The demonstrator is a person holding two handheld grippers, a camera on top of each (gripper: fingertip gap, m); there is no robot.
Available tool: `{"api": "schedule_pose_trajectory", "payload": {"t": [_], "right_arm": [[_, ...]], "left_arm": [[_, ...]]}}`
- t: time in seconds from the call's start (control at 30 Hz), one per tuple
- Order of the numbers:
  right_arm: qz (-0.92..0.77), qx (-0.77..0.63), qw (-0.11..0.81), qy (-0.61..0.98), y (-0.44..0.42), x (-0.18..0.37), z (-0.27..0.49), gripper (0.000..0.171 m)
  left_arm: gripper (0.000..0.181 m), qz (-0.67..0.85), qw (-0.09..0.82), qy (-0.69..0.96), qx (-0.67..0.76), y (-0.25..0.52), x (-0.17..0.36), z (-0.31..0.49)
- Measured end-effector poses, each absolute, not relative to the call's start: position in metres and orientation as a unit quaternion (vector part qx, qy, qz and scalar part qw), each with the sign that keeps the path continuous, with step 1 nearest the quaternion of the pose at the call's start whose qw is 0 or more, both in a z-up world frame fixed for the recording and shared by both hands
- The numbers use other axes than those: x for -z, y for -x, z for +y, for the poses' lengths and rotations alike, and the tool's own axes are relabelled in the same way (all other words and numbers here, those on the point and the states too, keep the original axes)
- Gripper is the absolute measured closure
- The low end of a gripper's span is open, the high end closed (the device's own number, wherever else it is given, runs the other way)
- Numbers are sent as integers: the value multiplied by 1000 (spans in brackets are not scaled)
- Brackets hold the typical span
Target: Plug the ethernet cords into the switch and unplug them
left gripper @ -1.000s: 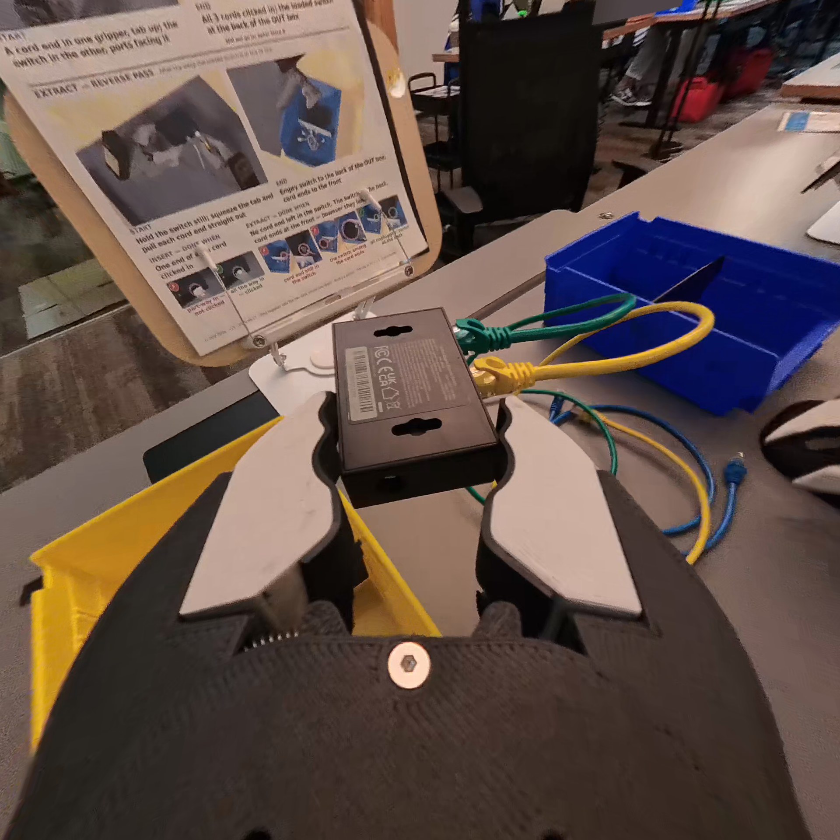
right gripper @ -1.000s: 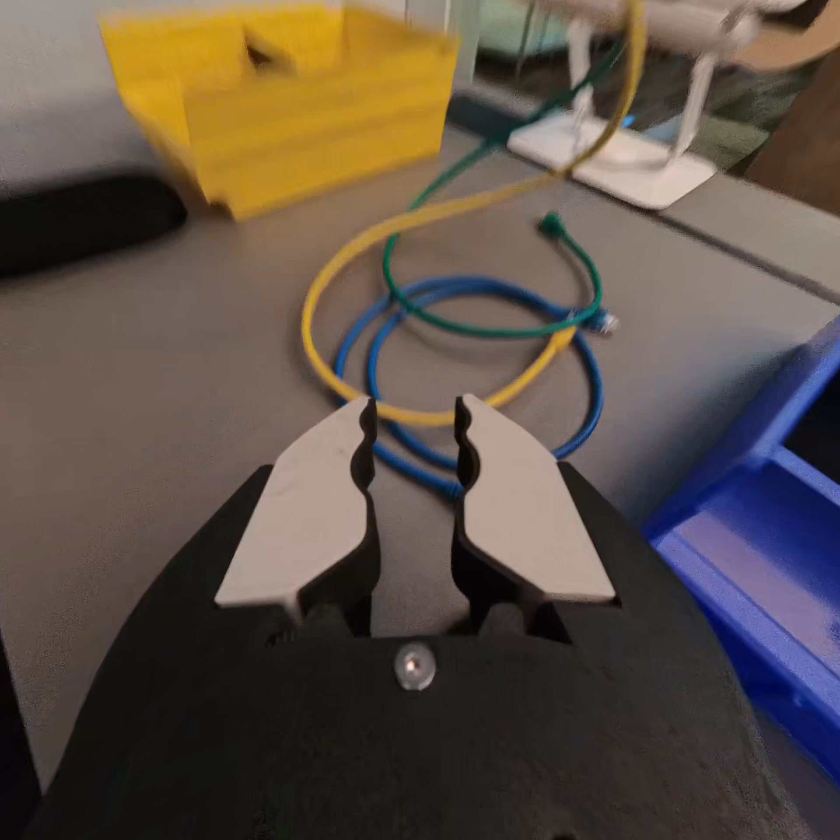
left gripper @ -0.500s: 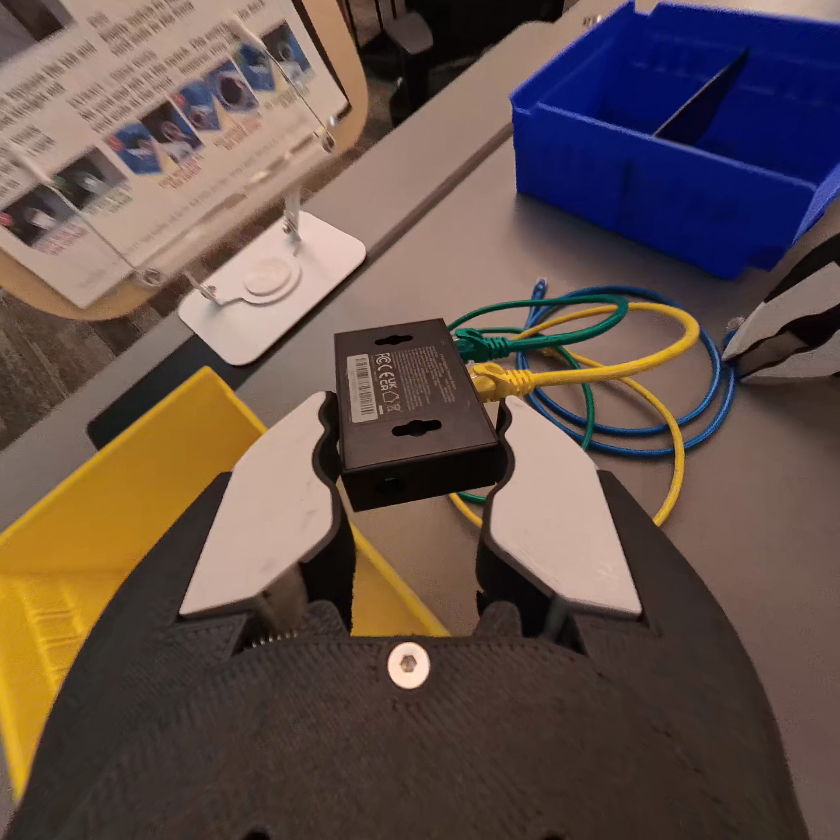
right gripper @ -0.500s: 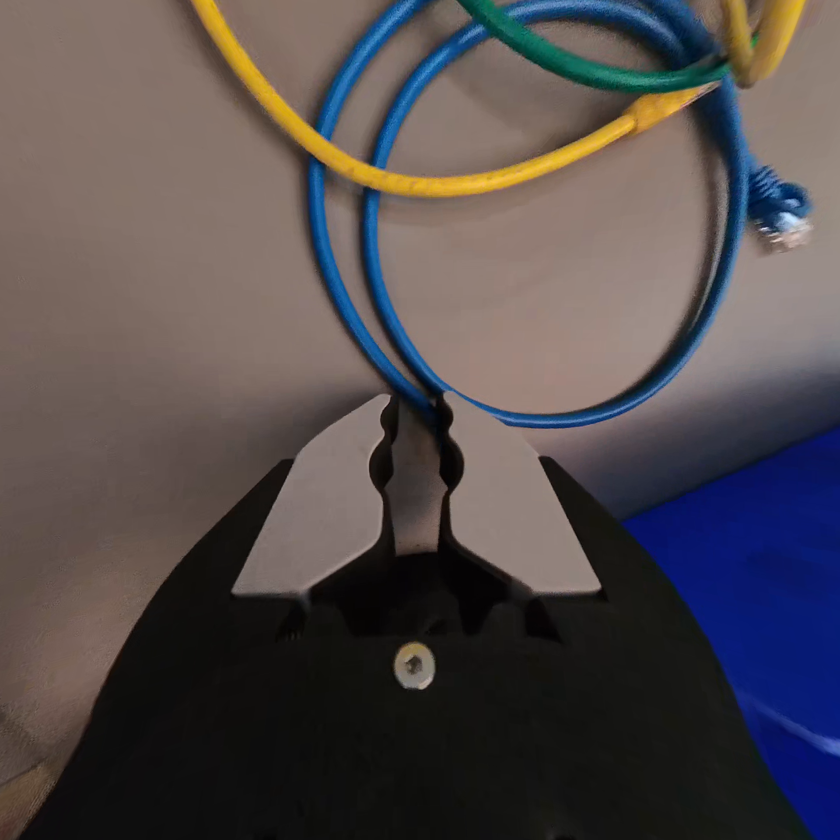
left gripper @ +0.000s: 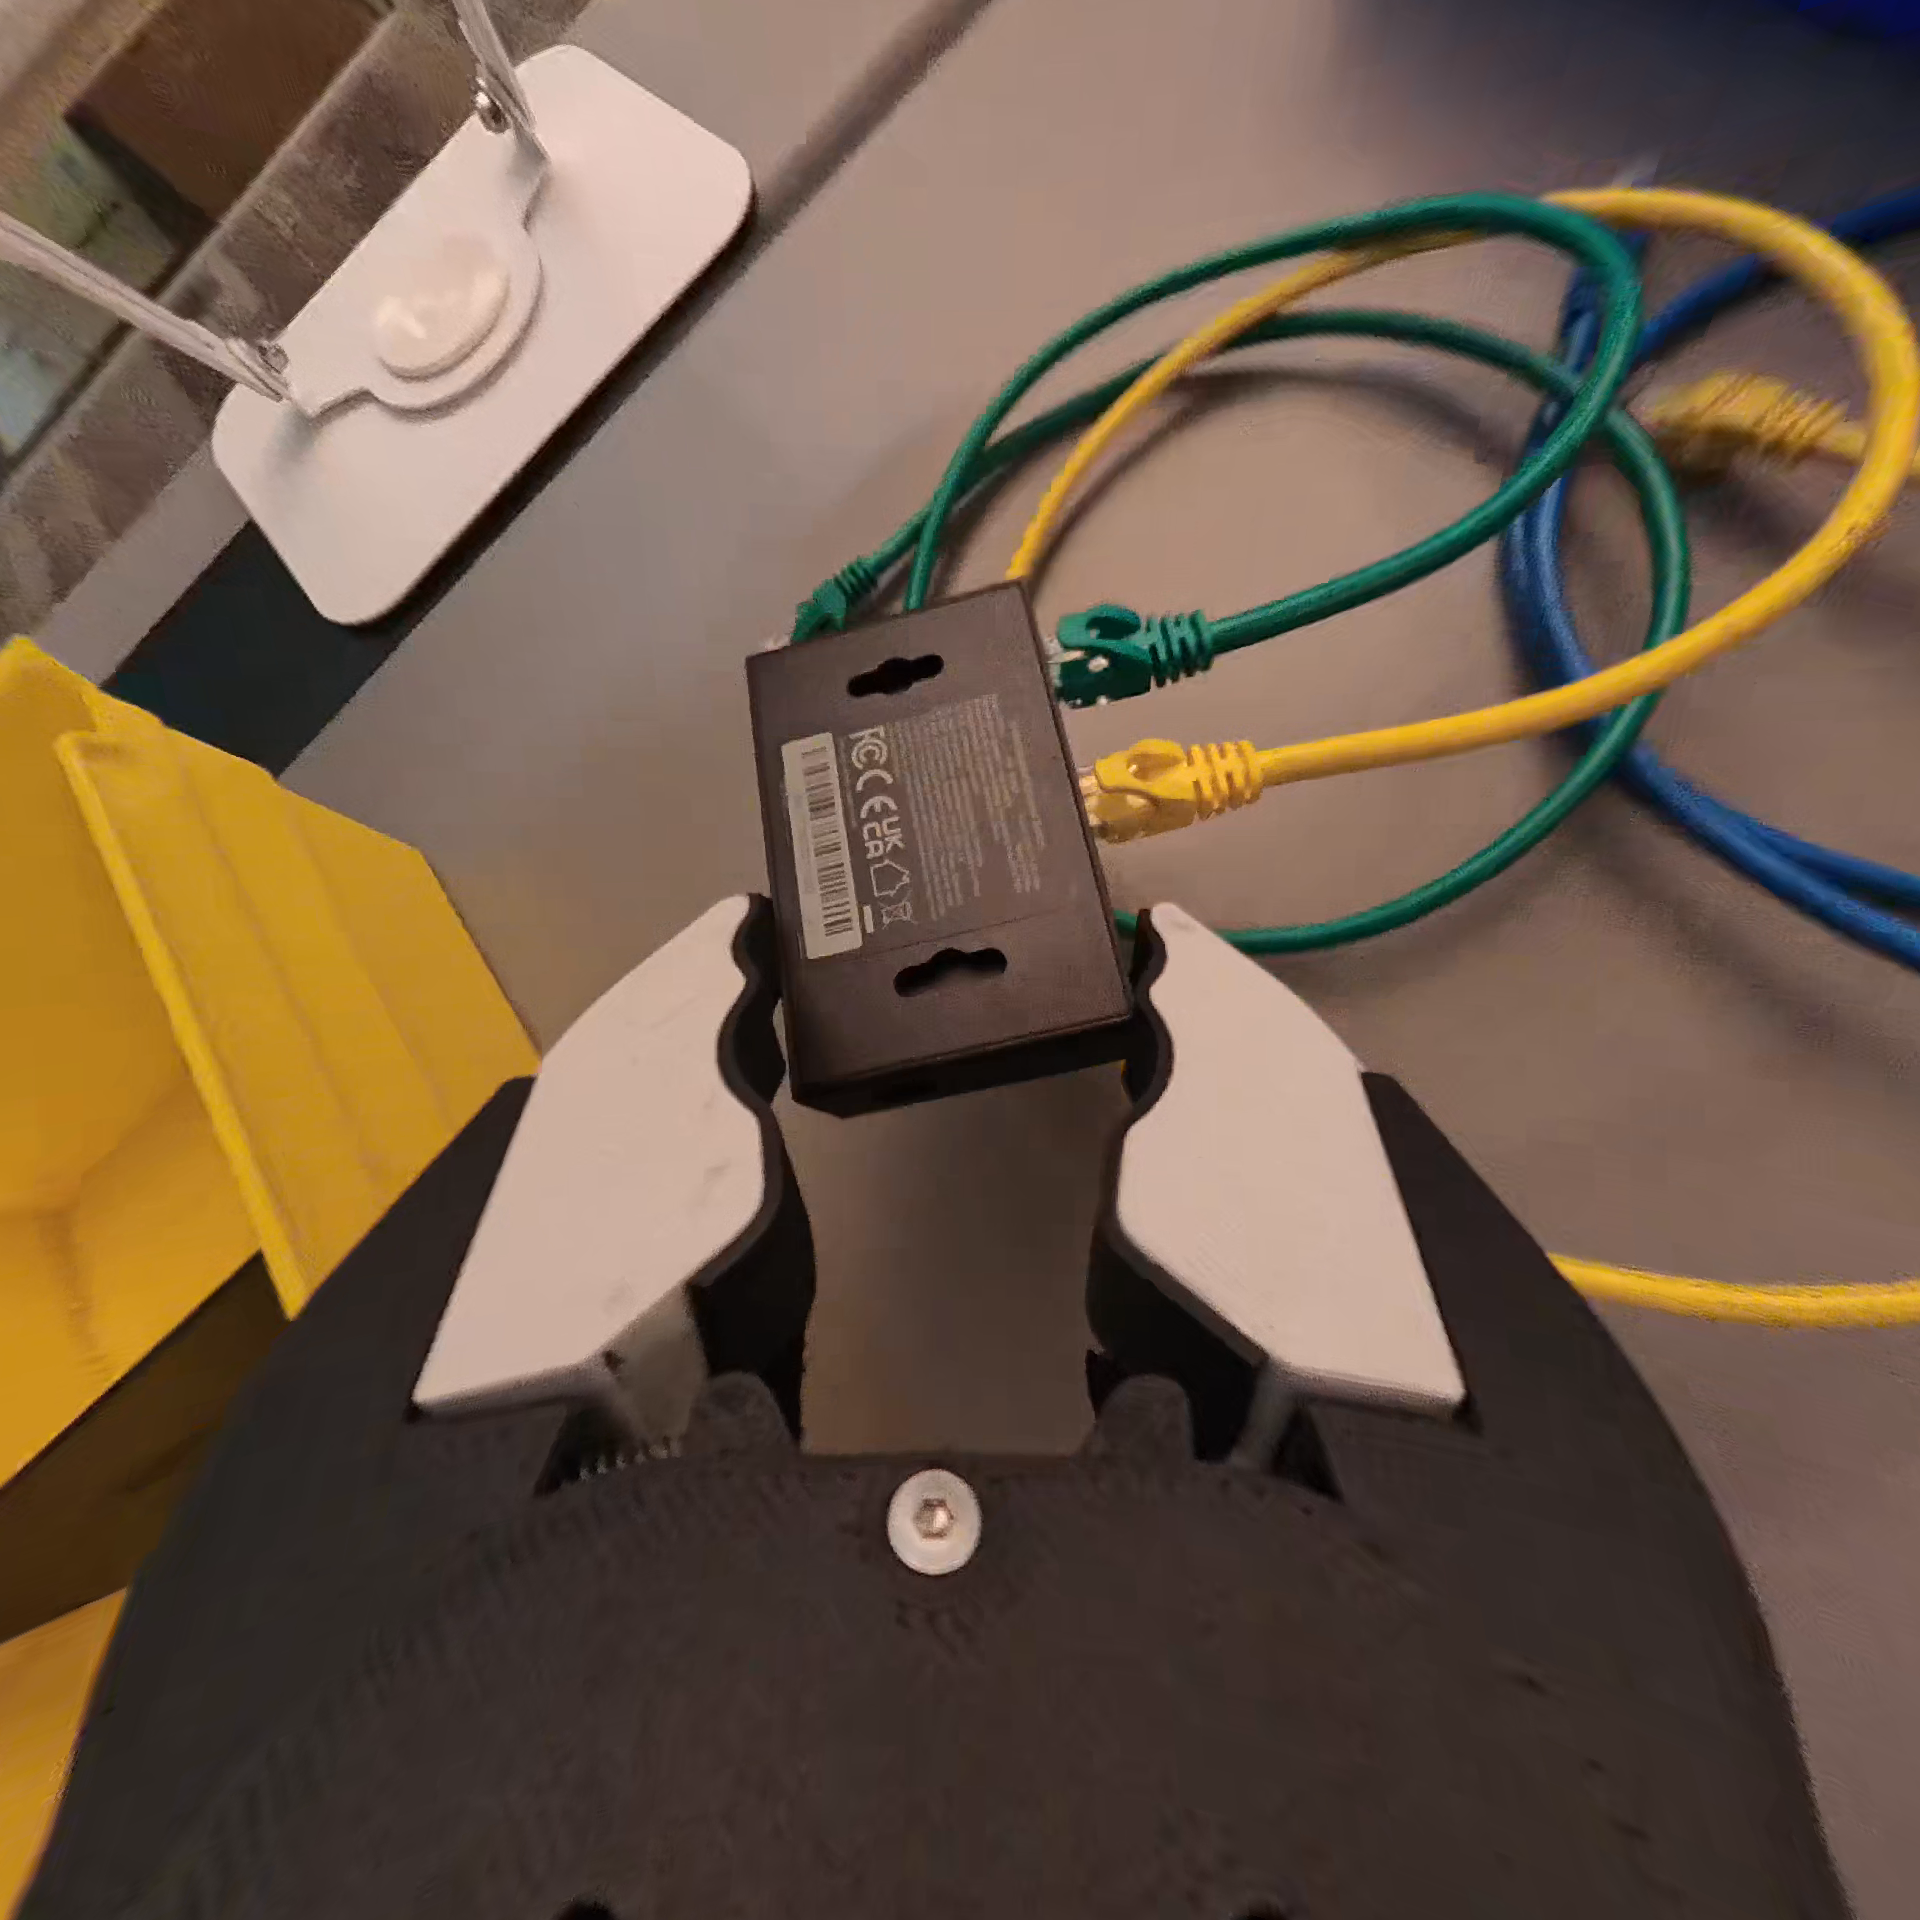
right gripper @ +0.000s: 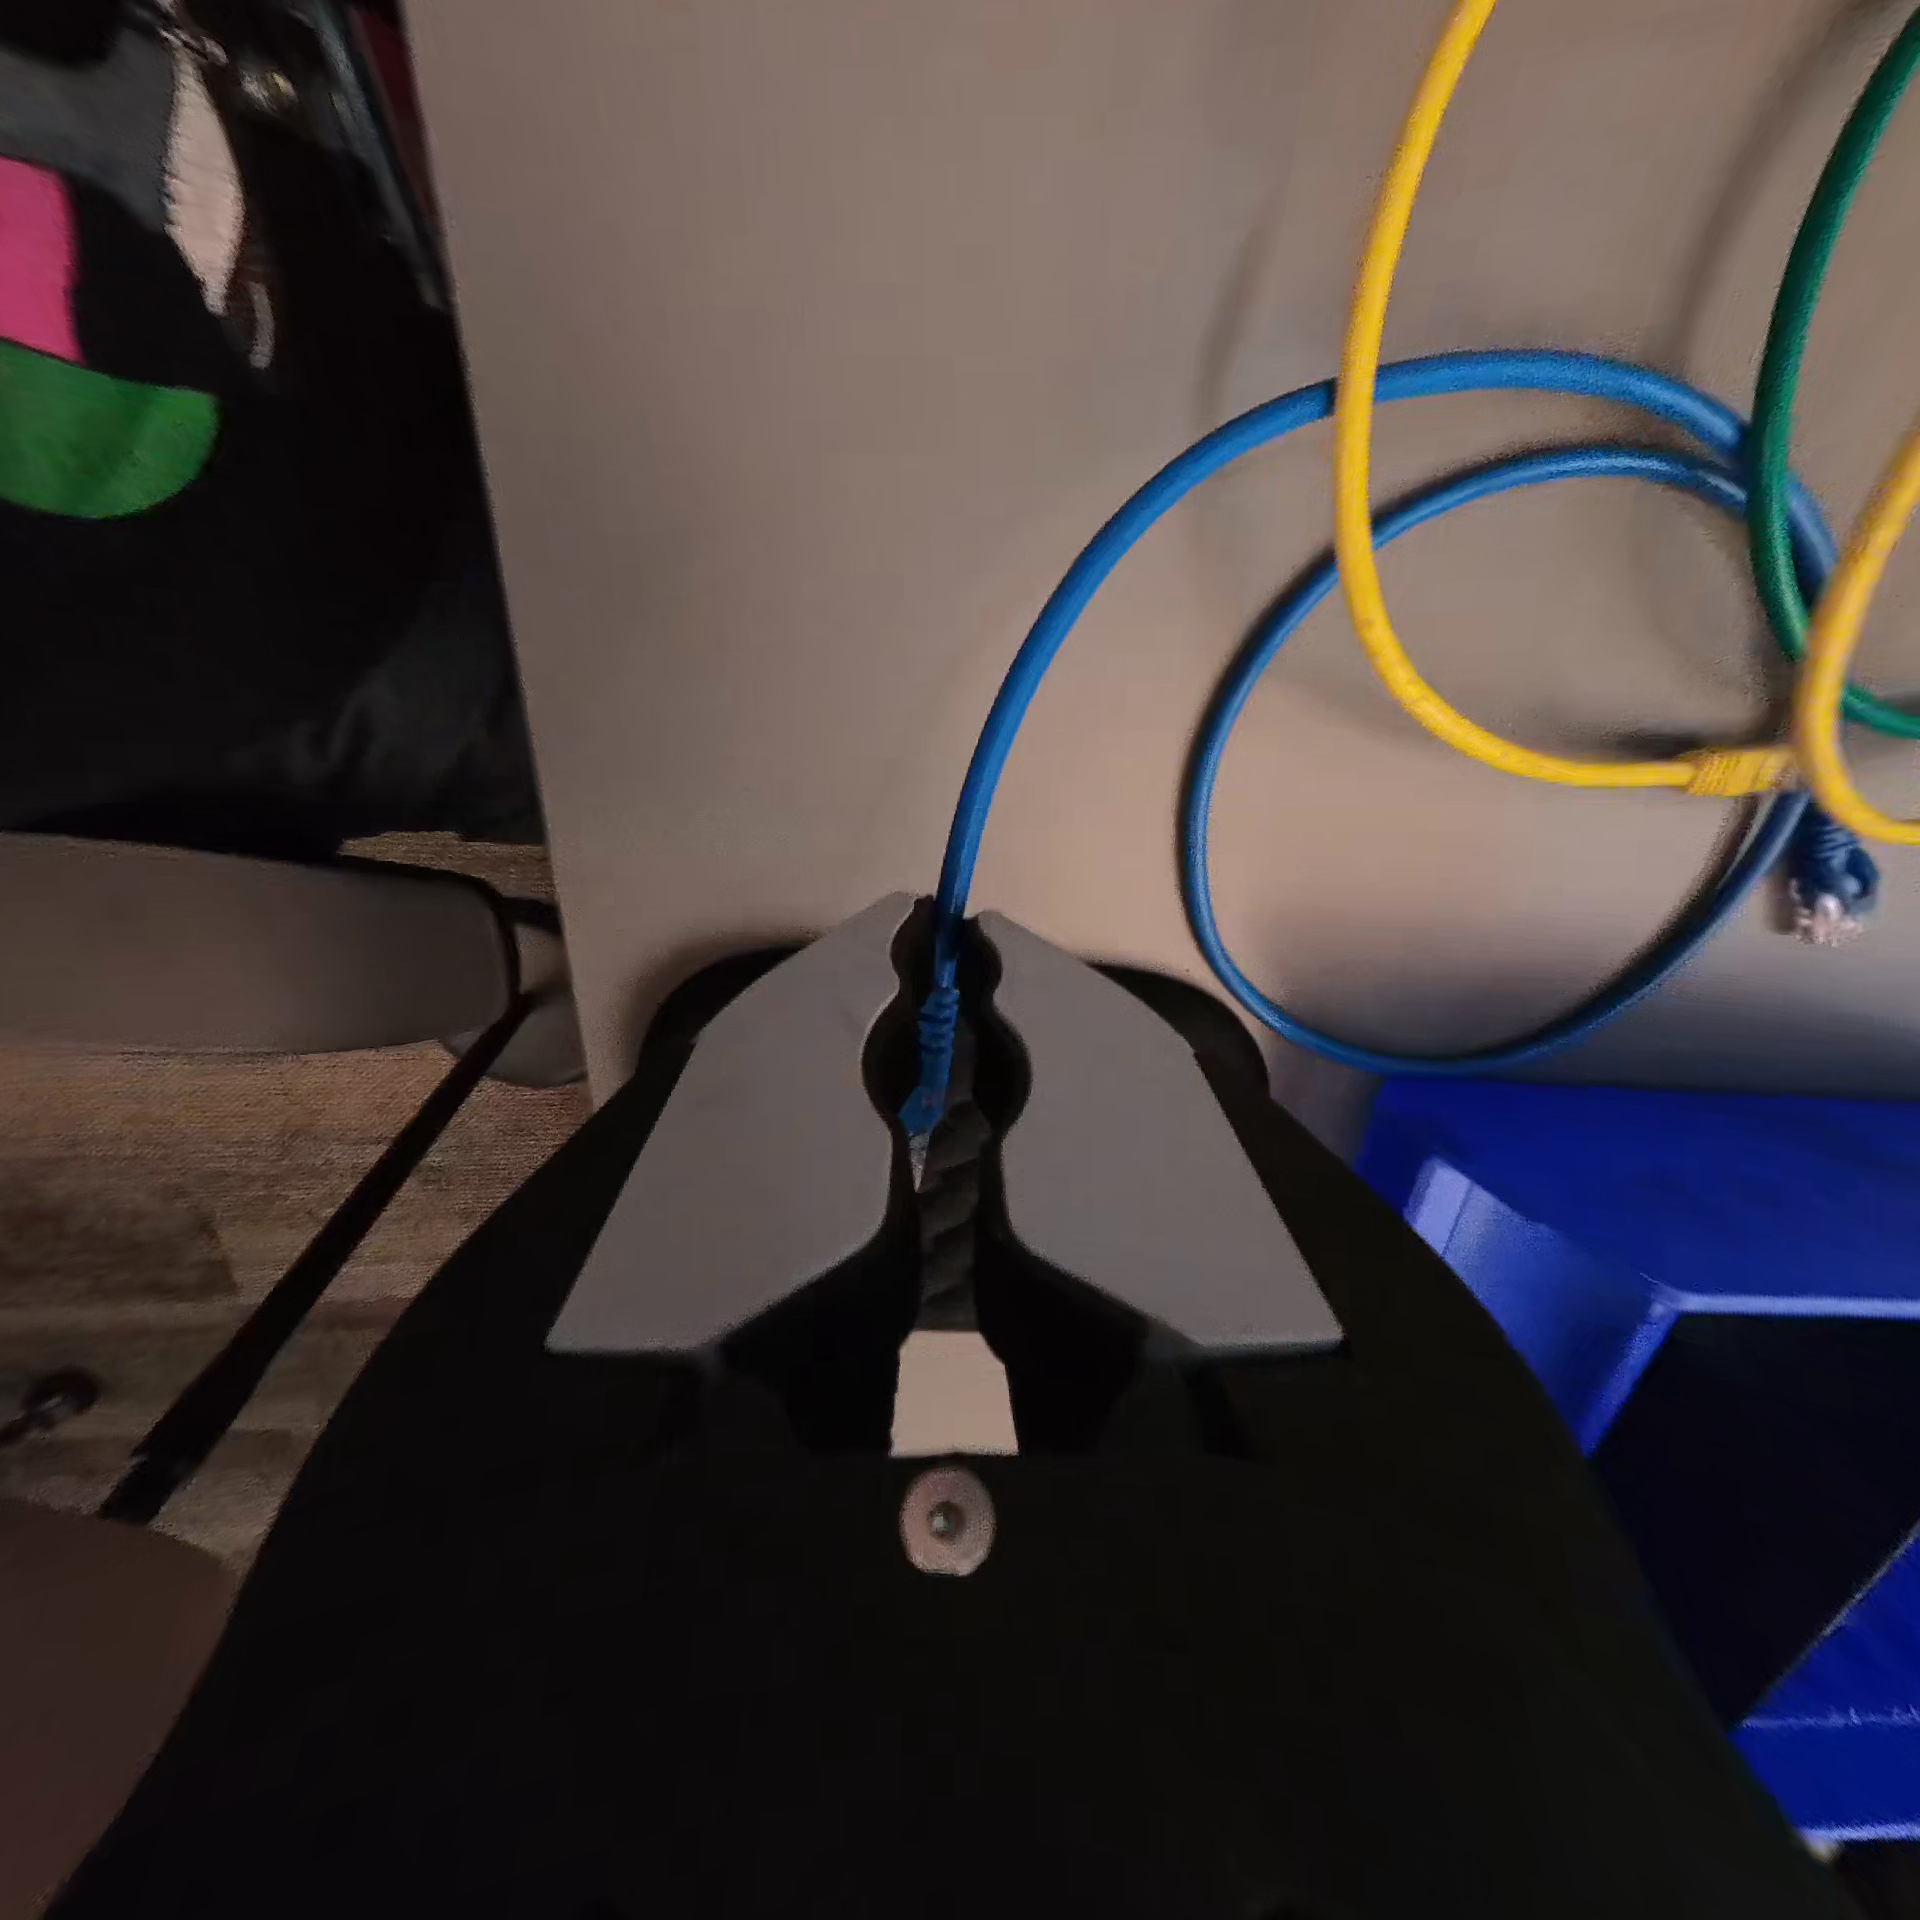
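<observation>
**Operator:** Report the left gripper (left gripper: 945, 997).

**Inspector:** Jaws set wide, clamped on the near end of the black switch (left gripper: 930, 831). The switch sits between the fingertips, underside up, and projects forward beyond them, clear of the grey table (left gripper: 1195, 156). On the switch's side past the right-hand jaw, the green cord (left gripper: 1127, 652) and the yellow cord (left gripper: 1174, 784) both have connectors seated in ports, green farther out, yellow nearer the fingertip. A second green connector lies just behind the switch's far left corner. Ahead and right of the jaws, the cord loops overlap on the table. The yellow bin (left gripper: 208, 987) stands left of the left-hand jaw; a white stand base (left gripper: 488, 312) lies ahead and left.

**Operator:** Right gripper (right gripper: 945, 940)?

**Inspector:** Jaws nearly closed, pinching the blue cord (right gripper: 1049, 623) just behind its connector. The connector points back into the jaw gap, toward the camera. The cord arcs forward and right from the fingertips. Its other connector (right gripper: 1823, 883) appears to lie free on the table, though that area is blurred. The blue bin (right gripper: 1662, 1195) is right of the right-hand jaw.
</observation>
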State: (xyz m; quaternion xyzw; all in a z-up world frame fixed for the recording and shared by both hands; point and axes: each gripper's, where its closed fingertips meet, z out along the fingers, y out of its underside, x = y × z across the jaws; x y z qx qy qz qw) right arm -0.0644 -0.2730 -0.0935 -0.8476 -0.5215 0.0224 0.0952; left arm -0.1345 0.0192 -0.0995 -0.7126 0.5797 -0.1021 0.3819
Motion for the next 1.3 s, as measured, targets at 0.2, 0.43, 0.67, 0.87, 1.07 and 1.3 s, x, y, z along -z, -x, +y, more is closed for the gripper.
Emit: {"api": "schedule_pose_trajectory", "payload": {"t": [0.2,0.43,0.67,0.87,1.07,1.3], "right_arm": [[-507,-105,46,855,50,73,-281,165],[-520,-153,34,839,49,51,-289,165],[-539,-149,1,829,52,21,-263,166],[-575,-121,86,805,71,-1,-227,163],[-446,10,428,786,64,-55,-178,154],[-60,-171,735,653,56,-87,-177,136]], "left_arm": [[117,563,319,734,206,119,115,-16],[101,536,337,699,333,120,75,-35],[114,658,152,457,579,93,-7,-224],[145,722,102,438,525,74,44,-258],[181,583,210,485,617,67,9,-215],[181,475,366,537,593,71,-14,-171]]}}
